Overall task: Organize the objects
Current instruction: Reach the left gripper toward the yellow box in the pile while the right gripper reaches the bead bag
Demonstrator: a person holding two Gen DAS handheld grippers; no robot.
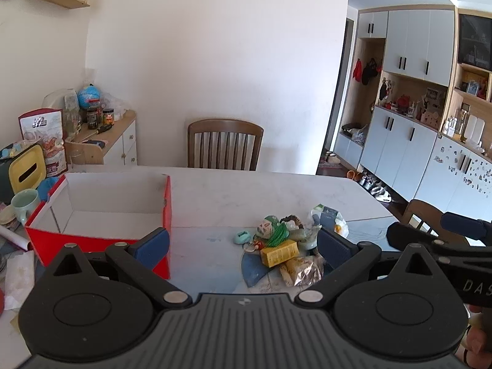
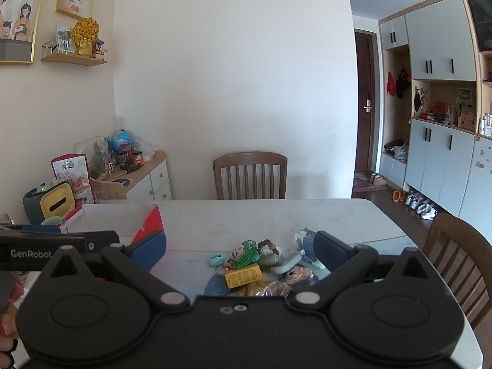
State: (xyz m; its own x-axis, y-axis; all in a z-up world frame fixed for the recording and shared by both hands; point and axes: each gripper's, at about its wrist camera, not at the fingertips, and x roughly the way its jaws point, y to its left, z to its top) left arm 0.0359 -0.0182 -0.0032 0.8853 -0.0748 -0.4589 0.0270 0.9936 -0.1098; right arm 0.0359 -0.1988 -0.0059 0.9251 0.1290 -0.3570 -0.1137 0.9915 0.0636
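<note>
A pile of small objects lies on the white marble table (image 1: 233, 196): a yellow box (image 1: 279, 252), a green-haired figurine (image 1: 272, 229), a teal trinket (image 1: 242, 236), a foil snack bag (image 1: 303, 272) and a blue pouch (image 1: 252, 269). An open red box (image 1: 101, 209) with a white, empty inside stands to the left. My left gripper (image 1: 243, 244) is open above the table, between box and pile. My right gripper (image 2: 240, 250) is open, with the pile (image 2: 261, 267) between its fingers' line of sight; the yellow box (image 2: 243, 277) is nearest. The right gripper also shows at the left view's edge (image 1: 430, 240).
A wooden chair (image 1: 225, 144) stands behind the table, another (image 2: 458, 264) at its right. A mug (image 1: 24, 207), tissue box (image 1: 26, 169) and snack bag (image 1: 46, 138) crowd the left. A side cabinet (image 1: 117, 141) with jars is beyond.
</note>
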